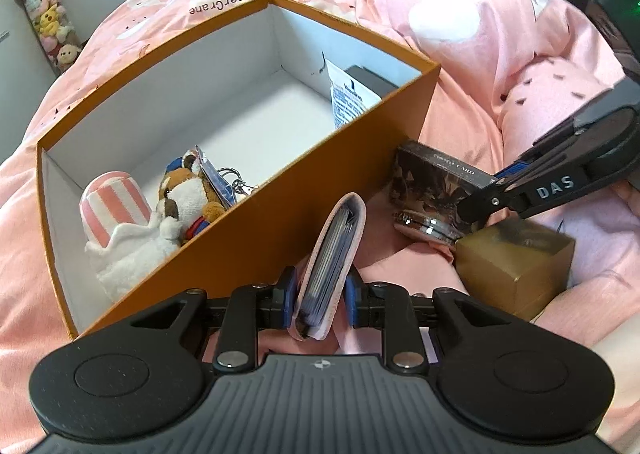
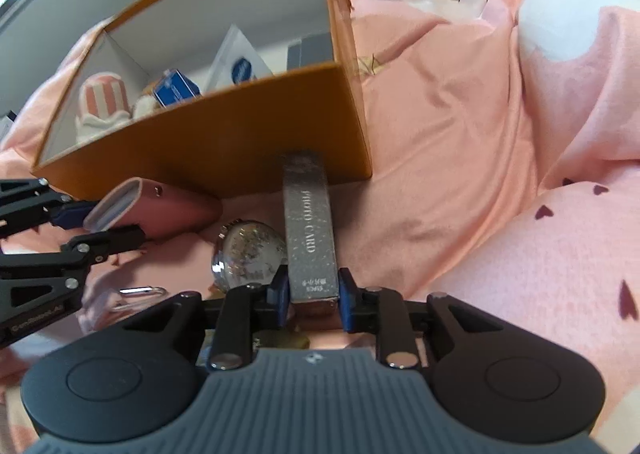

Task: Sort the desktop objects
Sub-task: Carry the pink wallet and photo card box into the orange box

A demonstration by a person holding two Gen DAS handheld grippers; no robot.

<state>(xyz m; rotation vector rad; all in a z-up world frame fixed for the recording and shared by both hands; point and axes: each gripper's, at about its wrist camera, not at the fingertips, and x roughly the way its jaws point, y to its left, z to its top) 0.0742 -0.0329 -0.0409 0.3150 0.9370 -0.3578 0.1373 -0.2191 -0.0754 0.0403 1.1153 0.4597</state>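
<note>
An open orange box (image 1: 304,190) (image 2: 224,150) lies on a pink bedspread. Inside are a pink-striped plush (image 1: 114,206), a brown-and-white plush keychain (image 1: 188,194), a white leaflet (image 1: 348,98) and a dark item (image 1: 370,80). My left gripper (image 1: 320,294) is shut on a pink card holder (image 1: 332,262) (image 2: 160,210), just outside the box's front wall. My right gripper (image 2: 314,298) is shut on a dark photo-card box (image 2: 308,230) (image 1: 436,182), whose far end touches the orange box. A round glittery compact (image 2: 248,254) (image 1: 424,226) lies between them.
A gold cube-shaped box (image 1: 516,270) sits right of the compact. A metal clip (image 2: 140,291) lies on the bedspread (image 2: 480,134) near my left gripper. Rumpled pink bedding rises to the right. A tube of small plush toys (image 1: 44,14) stands by the far wall.
</note>
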